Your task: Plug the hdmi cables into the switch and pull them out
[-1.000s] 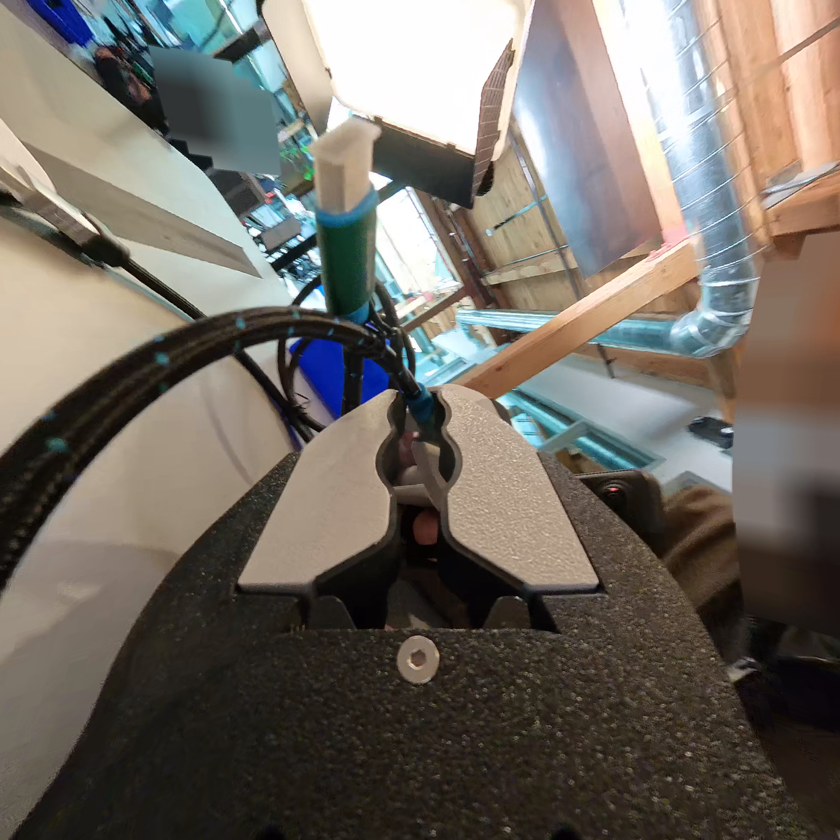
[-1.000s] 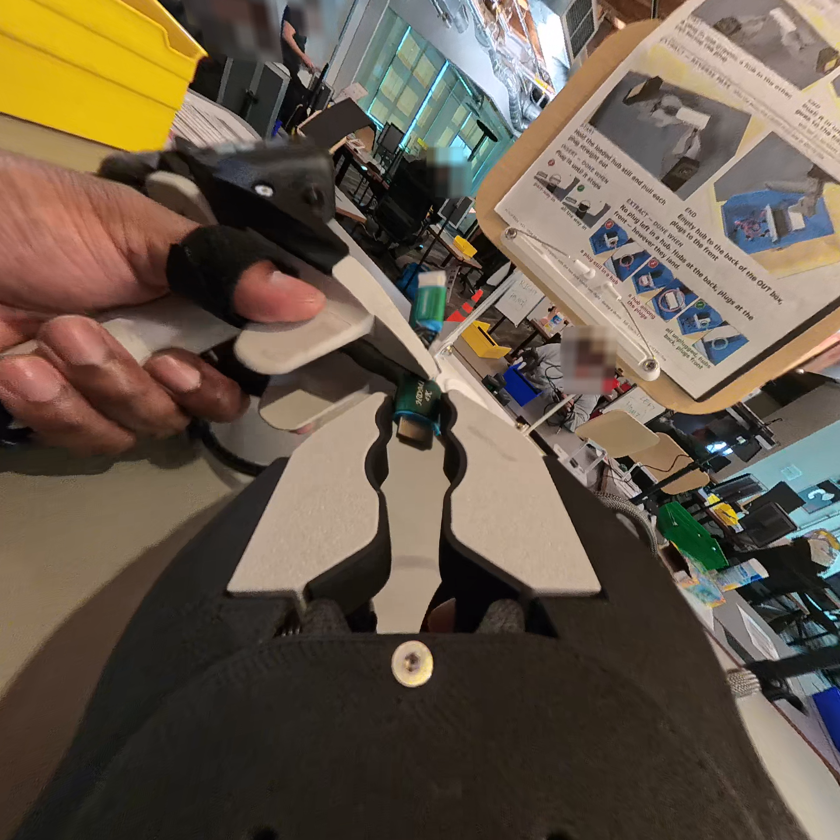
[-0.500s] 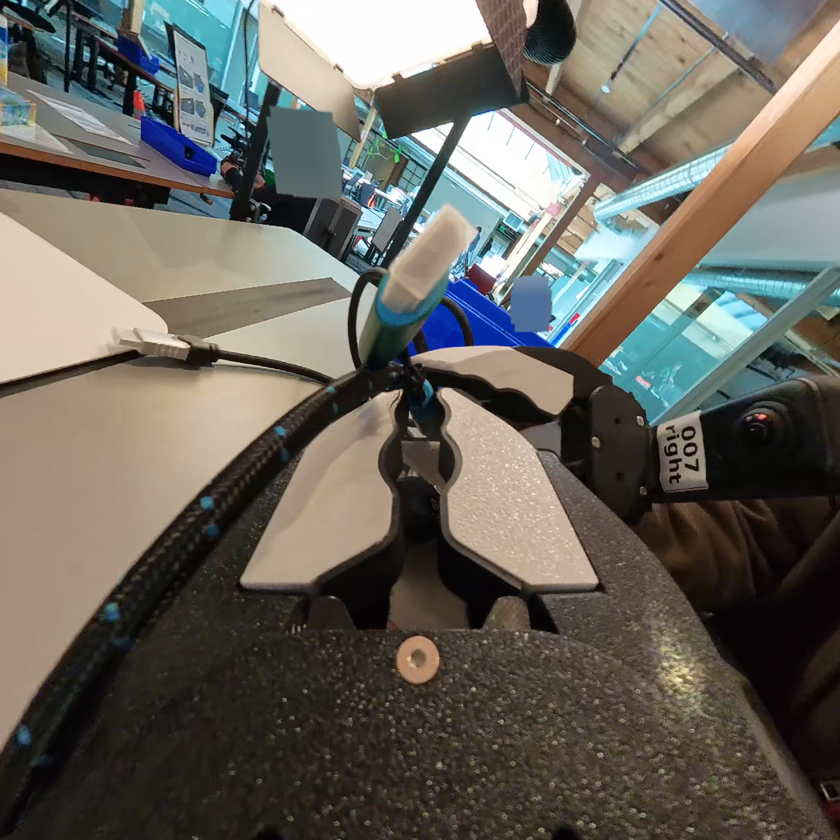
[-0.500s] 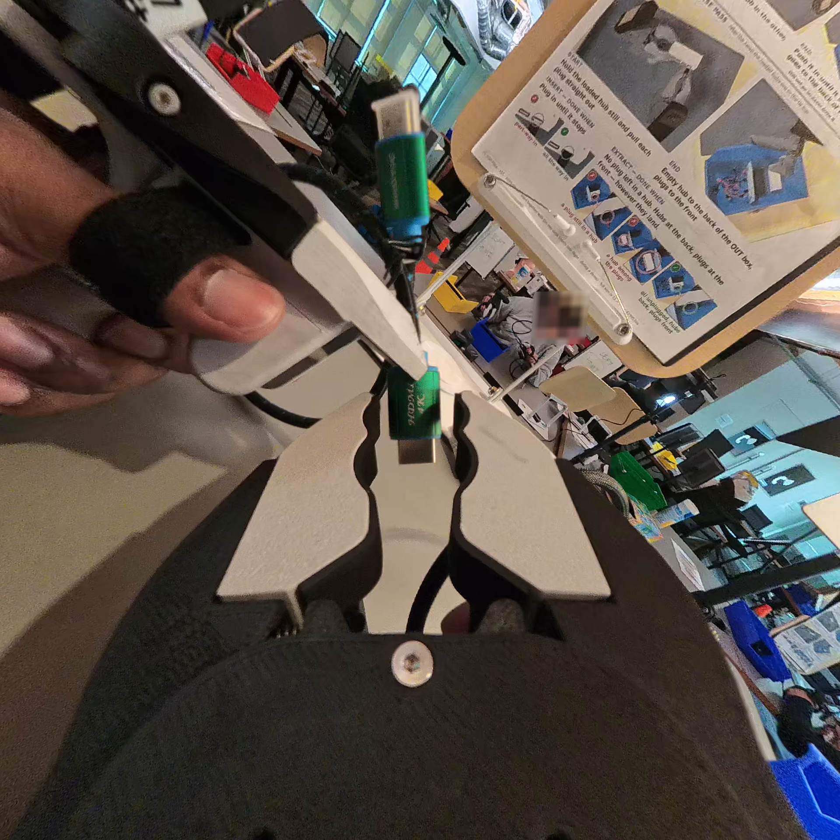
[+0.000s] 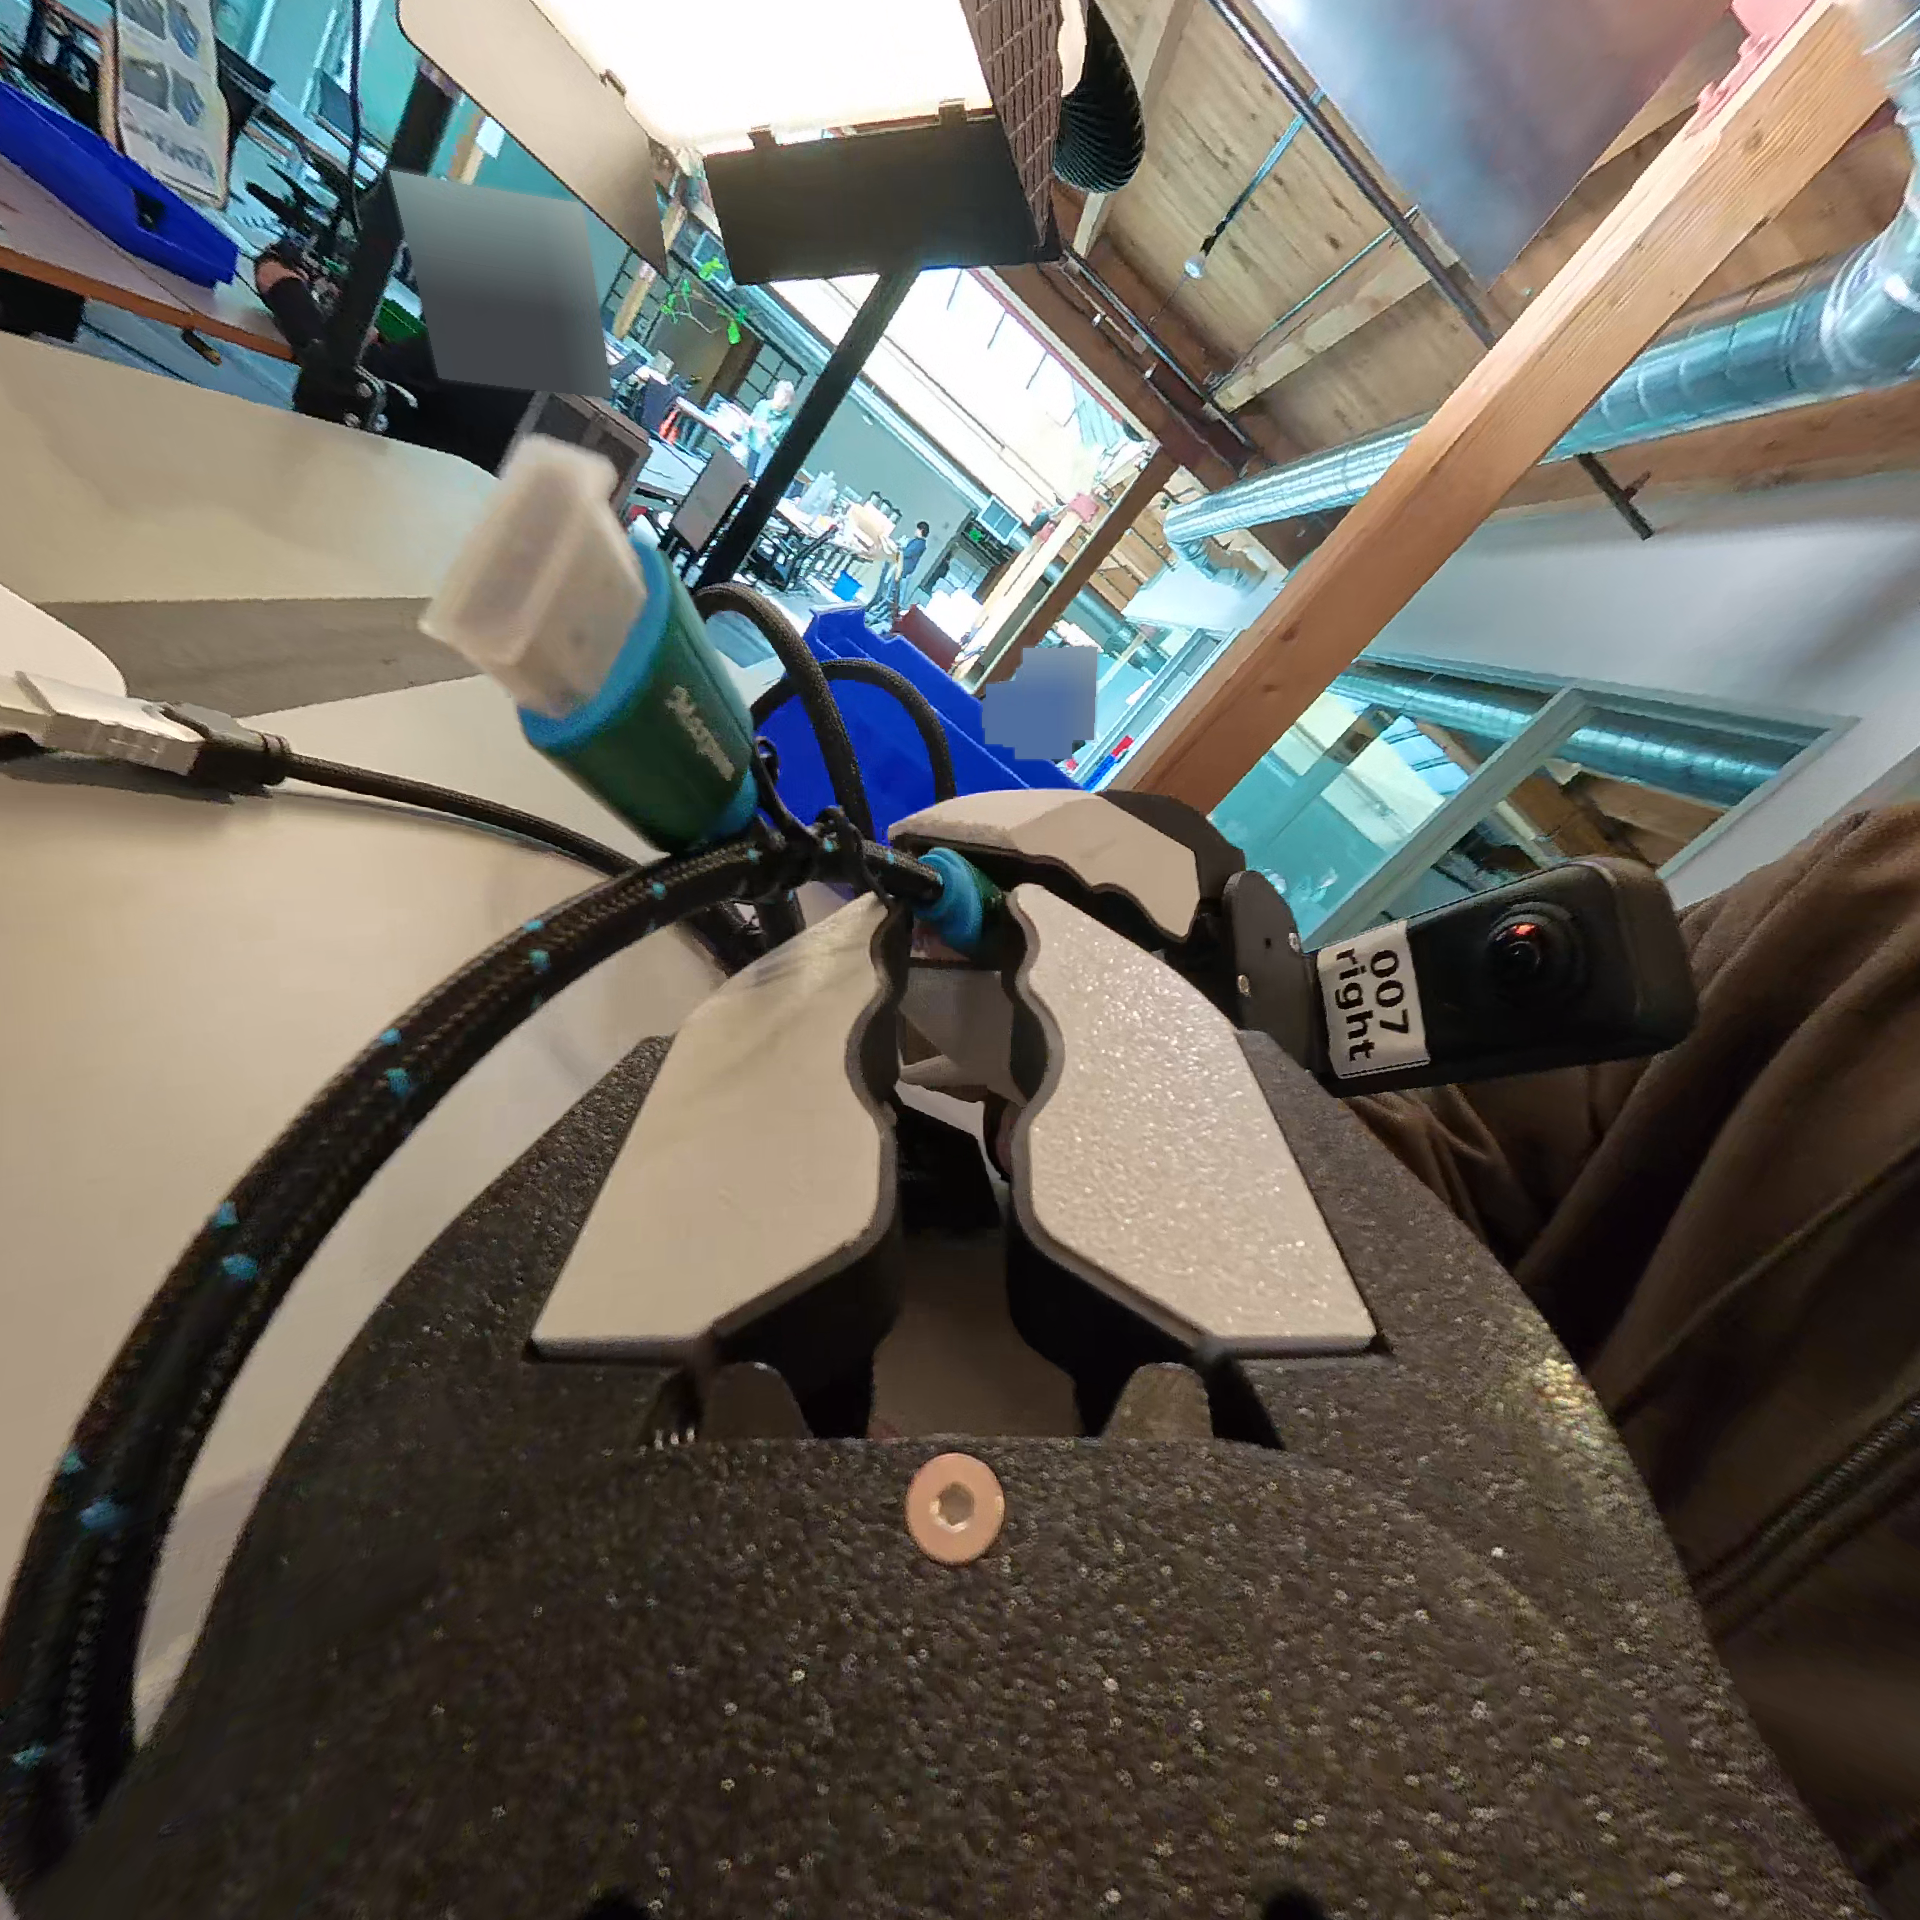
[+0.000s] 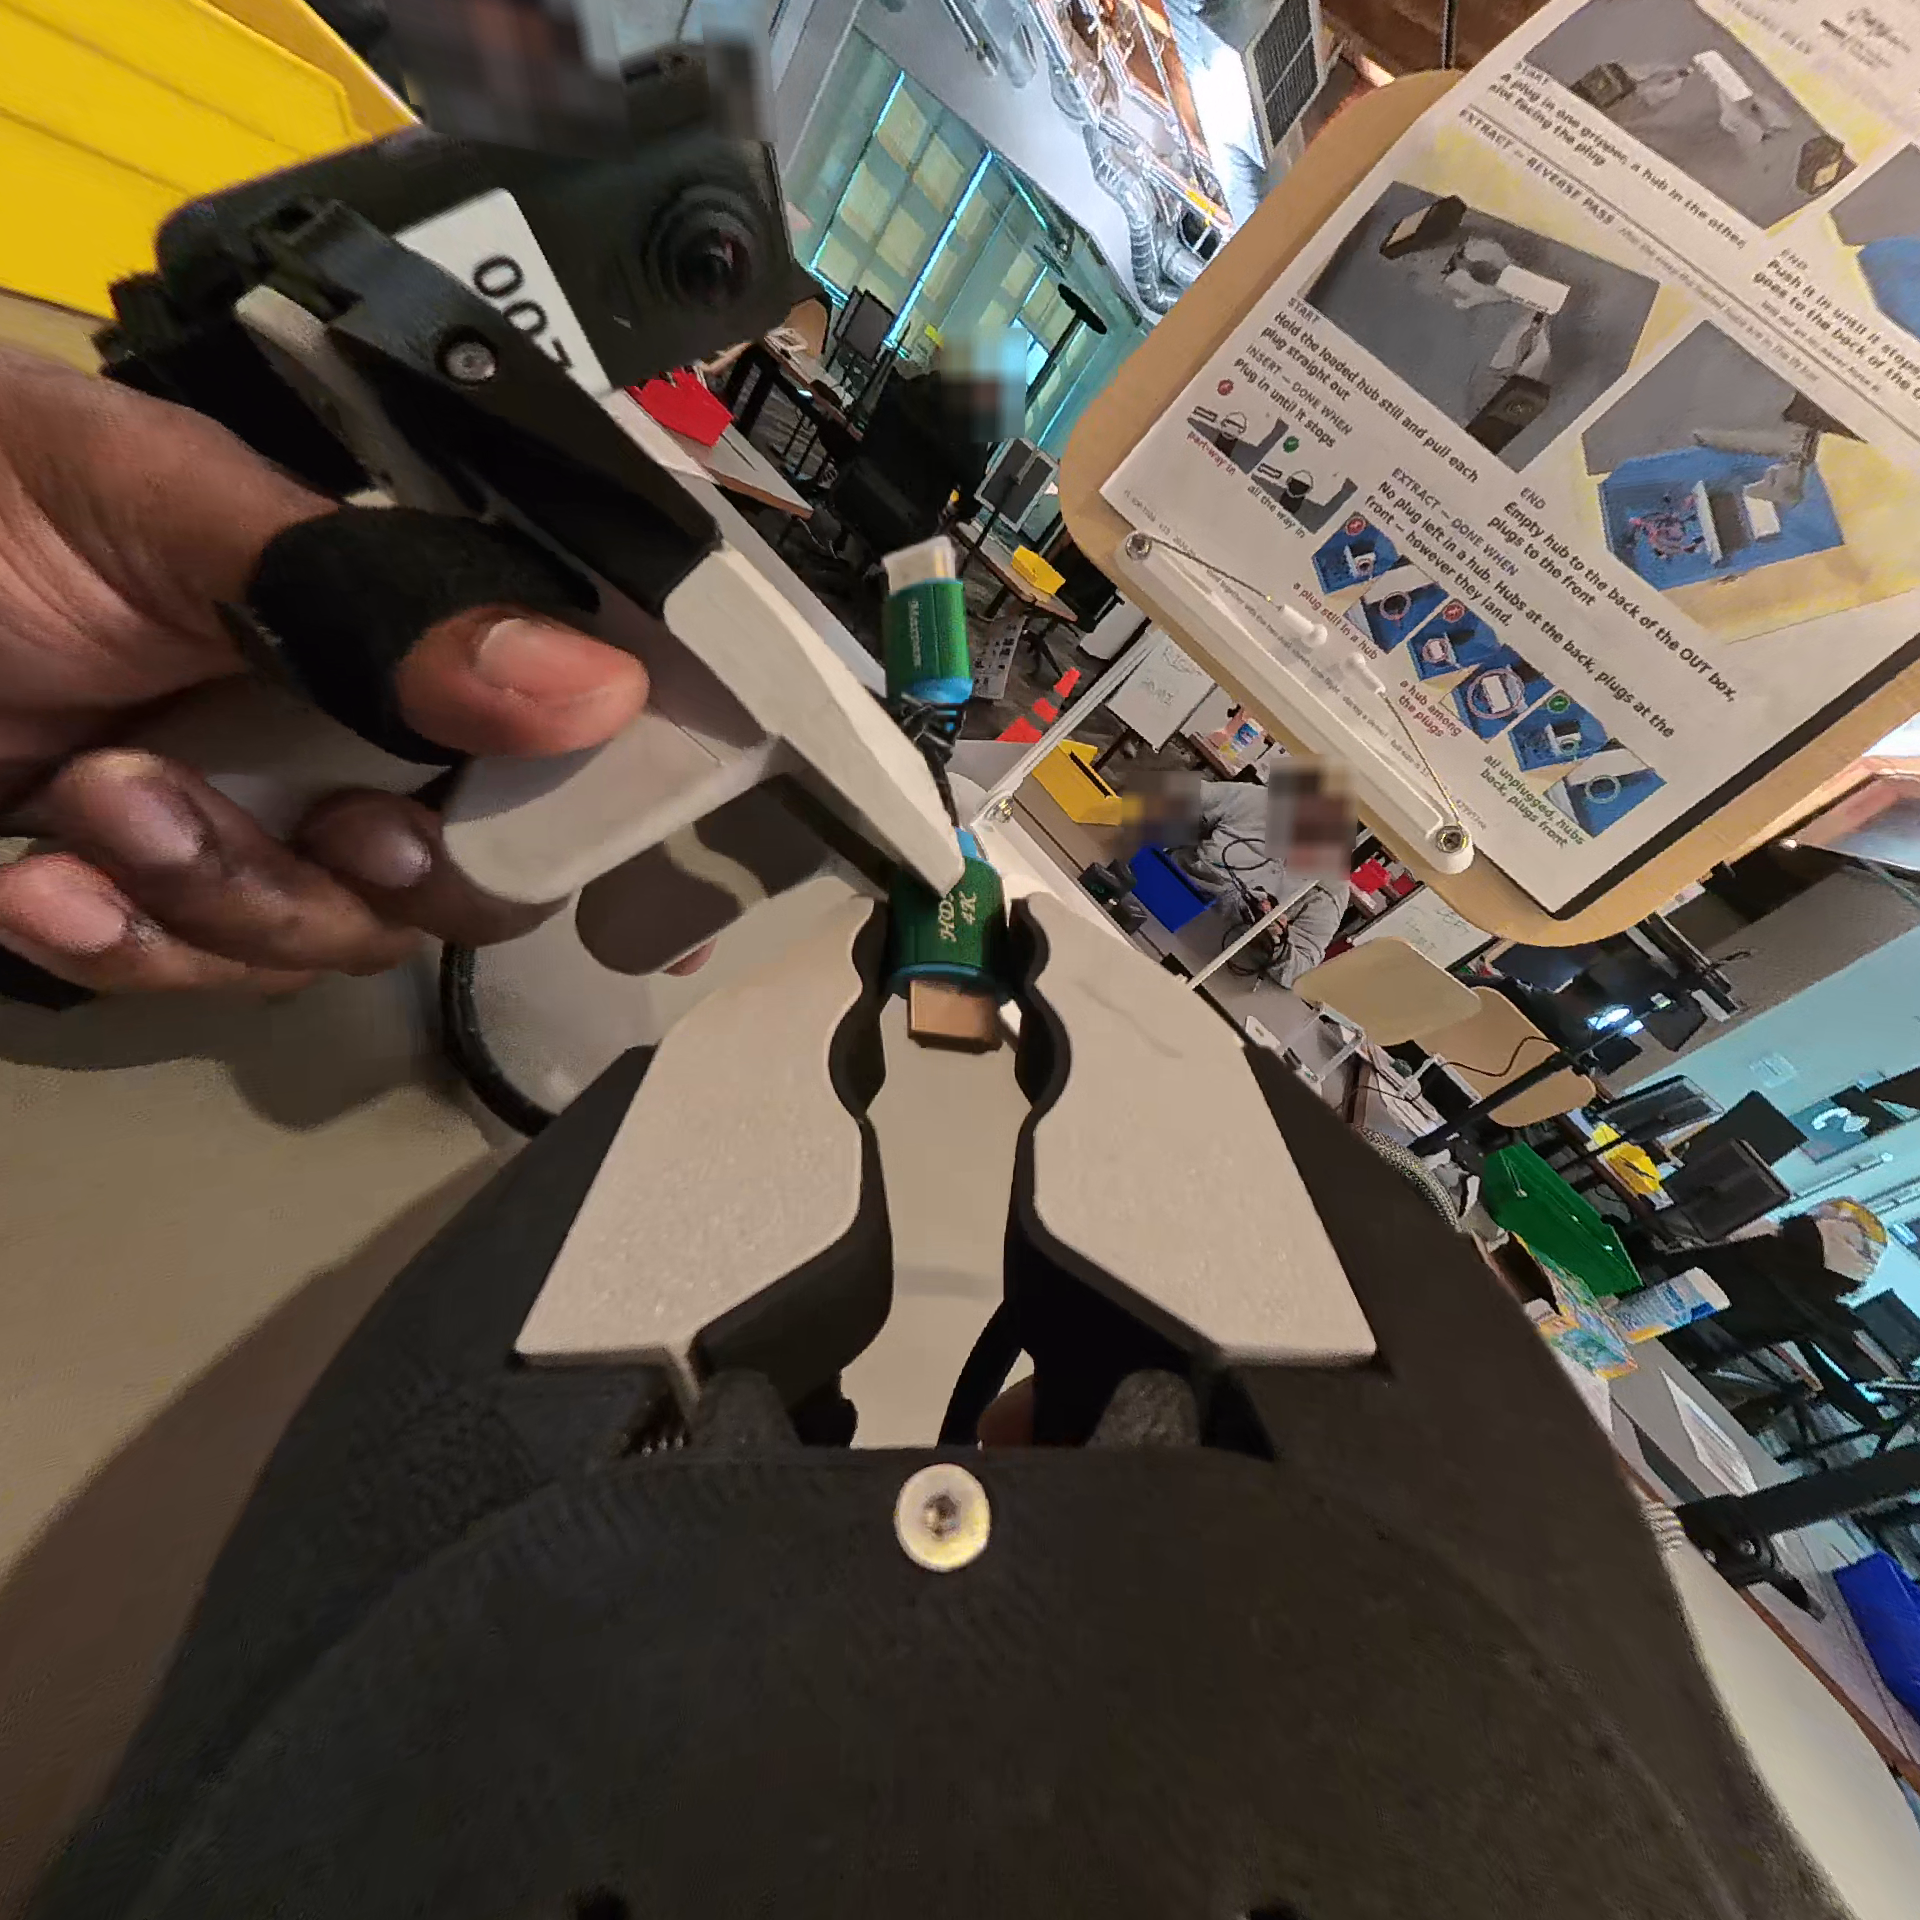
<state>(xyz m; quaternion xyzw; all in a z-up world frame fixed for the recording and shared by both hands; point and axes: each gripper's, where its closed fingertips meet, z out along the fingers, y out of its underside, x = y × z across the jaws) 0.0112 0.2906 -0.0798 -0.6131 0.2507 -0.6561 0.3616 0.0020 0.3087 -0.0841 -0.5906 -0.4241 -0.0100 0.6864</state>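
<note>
The right claw point(image 6: 940, 935) grips a green HDMI plug point(image 6: 948, 925) between both pads. The left claw point(image 5: 951, 914), tilted in from ten o'clock and held by a hand point(image 6: 187, 665), clamps the braided cable point(image 5: 312, 1091) just behind that plug. Beneath lies a pale counter point(image 5: 208, 987); a workshop lies beyond.

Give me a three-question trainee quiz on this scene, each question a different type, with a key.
1. True or false: the right gripper clamps a green plug between its fingertips, gold connector pointing back toward its camera.
2. In the left wrist view, the second green plug ends in: A) a bare gold connector; B) a whitish translucent cap; C) a red cap.
3. Fill in: behind the braided black cable sits a ____ bin.

Key: 1 true; 2 B; 3 blue.
</note>
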